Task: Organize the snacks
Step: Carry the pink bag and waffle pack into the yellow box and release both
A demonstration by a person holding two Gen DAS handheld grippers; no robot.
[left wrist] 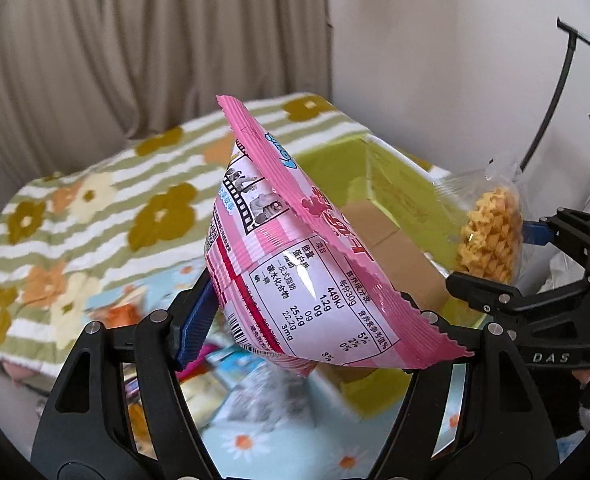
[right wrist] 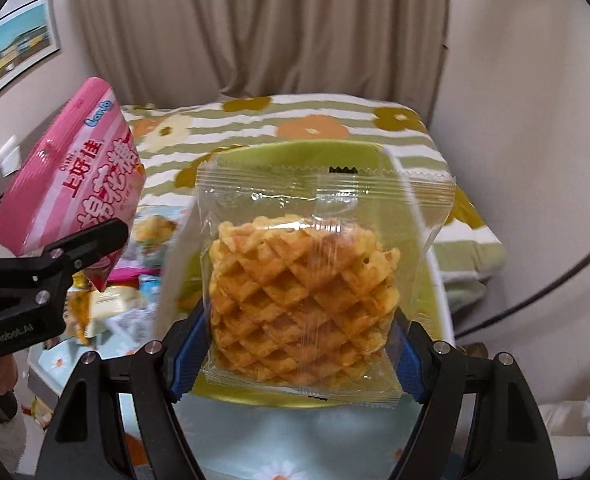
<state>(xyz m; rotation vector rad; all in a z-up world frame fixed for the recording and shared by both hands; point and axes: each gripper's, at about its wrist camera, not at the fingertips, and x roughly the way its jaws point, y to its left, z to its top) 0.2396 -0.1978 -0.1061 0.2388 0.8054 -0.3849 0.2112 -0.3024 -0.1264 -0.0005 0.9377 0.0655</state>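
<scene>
My left gripper (left wrist: 307, 316) is shut on a pink snack bag (left wrist: 295, 264) and holds it up in the air; the bag also shows at the left of the right wrist view (right wrist: 71, 184). My right gripper (right wrist: 295, 356) is shut on a clear packet of golden lattice crackers (right wrist: 303, 296), also lifted. That packet shows at the right of the left wrist view (left wrist: 491, 232). Behind both stands a lime-green box (left wrist: 335, 164) with an open top, seen behind the packet in the right wrist view (right wrist: 295, 152).
Several loose snack packets (right wrist: 111, 304) lie on a light blue daisy-print surface (right wrist: 255, 432) below. A brown cardboard piece (left wrist: 391, 248) sits in the box. A striped floral blanket (left wrist: 75, 216) lies behind, with beige curtains (right wrist: 255, 20) and walls around.
</scene>
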